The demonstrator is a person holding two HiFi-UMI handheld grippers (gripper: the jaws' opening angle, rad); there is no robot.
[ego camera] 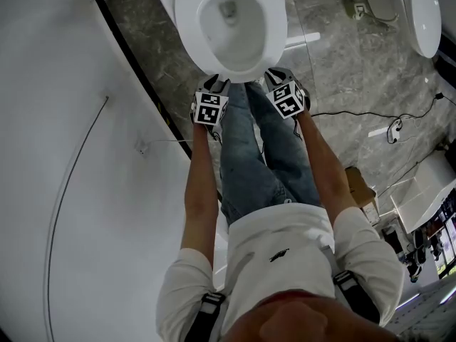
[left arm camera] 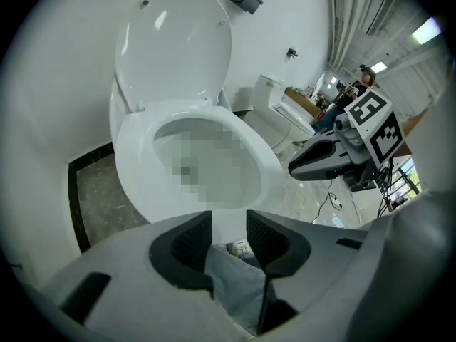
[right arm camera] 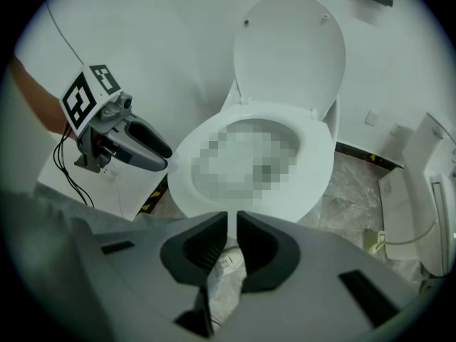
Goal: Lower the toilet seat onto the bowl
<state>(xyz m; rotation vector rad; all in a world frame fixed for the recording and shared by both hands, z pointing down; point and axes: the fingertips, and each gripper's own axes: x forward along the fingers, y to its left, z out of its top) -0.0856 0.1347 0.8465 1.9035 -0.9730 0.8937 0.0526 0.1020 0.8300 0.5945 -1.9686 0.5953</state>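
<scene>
seat (ego camera: 185, 13) lies flat on bowl (ego camera: 239, 38), long axis toward person (ego camera: 267, 162).

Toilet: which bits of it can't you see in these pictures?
- Inside the bowl: a mosaic patch covers it in both gripper views.
- The lid: cut off by the head view's top edge.
- The seat, front edge: partly hidden by the left gripper and right gripper in their own views.
</scene>
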